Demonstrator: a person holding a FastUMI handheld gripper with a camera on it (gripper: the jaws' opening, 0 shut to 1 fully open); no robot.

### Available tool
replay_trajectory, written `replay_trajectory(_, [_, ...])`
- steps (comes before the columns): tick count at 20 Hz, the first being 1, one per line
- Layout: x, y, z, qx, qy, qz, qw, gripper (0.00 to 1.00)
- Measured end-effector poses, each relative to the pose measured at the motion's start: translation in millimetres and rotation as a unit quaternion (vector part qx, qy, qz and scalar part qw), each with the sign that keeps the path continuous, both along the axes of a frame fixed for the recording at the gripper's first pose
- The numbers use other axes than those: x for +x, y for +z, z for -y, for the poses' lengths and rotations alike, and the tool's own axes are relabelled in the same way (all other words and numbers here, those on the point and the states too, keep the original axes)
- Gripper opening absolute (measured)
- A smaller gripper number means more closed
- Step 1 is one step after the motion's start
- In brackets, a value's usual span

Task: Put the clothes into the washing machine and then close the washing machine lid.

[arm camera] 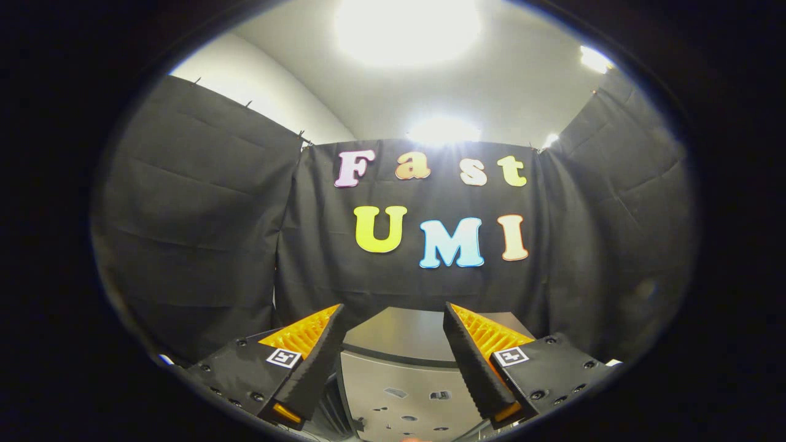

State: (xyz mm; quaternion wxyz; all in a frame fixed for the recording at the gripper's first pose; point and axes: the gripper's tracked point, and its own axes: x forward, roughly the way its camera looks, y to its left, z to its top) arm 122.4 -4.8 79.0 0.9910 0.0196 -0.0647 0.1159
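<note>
My gripper (393,313) stands open, its two fingers spread wide with nothing between them. Between and just beyond the fingers I see the grey top of the washing machine (402,334), a flat panel with a dark seam across it. Nearer to me lies a lighter grey surface (399,393) with small dark marks; I cannot tell whether this is the lid or the machine's body. No clothes are seen here.
Black cloth walls (196,233) close the booth on the left, back and right. Bright ceiling lamps (405,24) shine overhead. The machine stands close against the back cloth.
</note>
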Motion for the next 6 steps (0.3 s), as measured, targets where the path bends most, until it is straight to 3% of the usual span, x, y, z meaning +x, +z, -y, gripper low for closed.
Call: replay_trajectory(6, [-13.4, -7.0, 6.4, -0.01, -0.011, -0.007, 1.0, 1.0])
